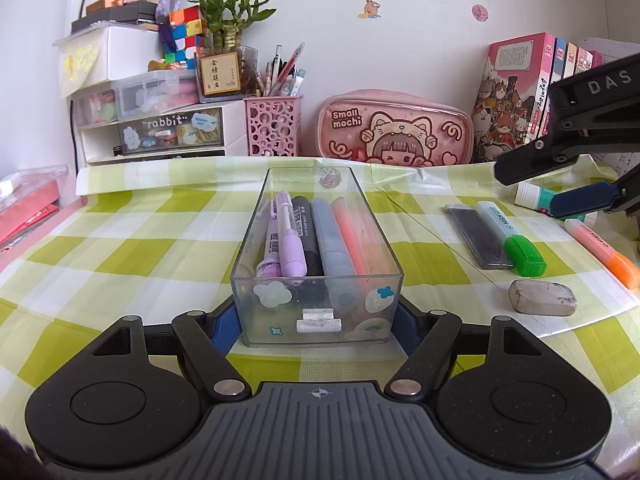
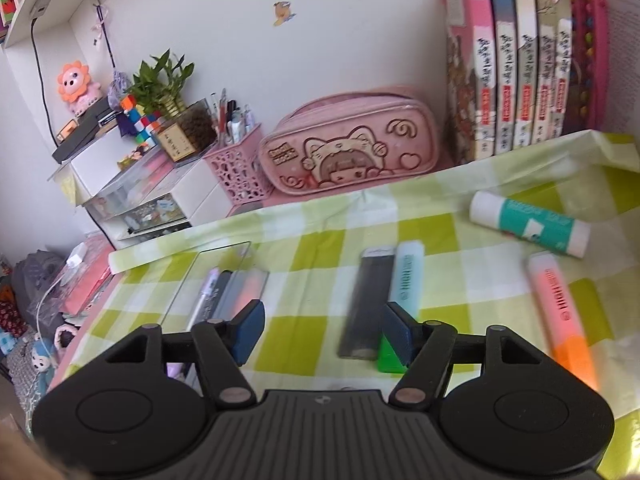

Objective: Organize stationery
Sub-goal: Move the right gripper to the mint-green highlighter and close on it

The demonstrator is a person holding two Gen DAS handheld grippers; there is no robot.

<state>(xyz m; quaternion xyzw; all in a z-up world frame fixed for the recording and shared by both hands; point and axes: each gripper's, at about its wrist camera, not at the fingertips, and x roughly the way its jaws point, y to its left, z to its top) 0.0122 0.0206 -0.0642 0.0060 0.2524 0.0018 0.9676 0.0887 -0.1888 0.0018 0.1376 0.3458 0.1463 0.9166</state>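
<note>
The left gripper [image 1: 316, 320] clamps the clear plastic pen tray [image 1: 316, 248] — its pads half hidden. Rightward, the right gripper [image 2: 325, 334] gapes empty over the blurred grey flat case [image 2: 366, 304] and green-capped highlighter [image 2: 402, 304].

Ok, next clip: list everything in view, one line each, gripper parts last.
clear box: 1, transparent, centre, holds pens
pens: about 5, purple, black, grey, orange, inside clear box
green highlighter: 1, right of clear box
grey case: 1, beside green highlighter
eraser: 1, grey-white, front right
orange highlighter: 1, far right
glue stick: 1, teal-white, back right
pencil pouch: 1, pink, back
left hand-held gripper: shut on clear box
right hand-held gripper: open, over grey case
</note>
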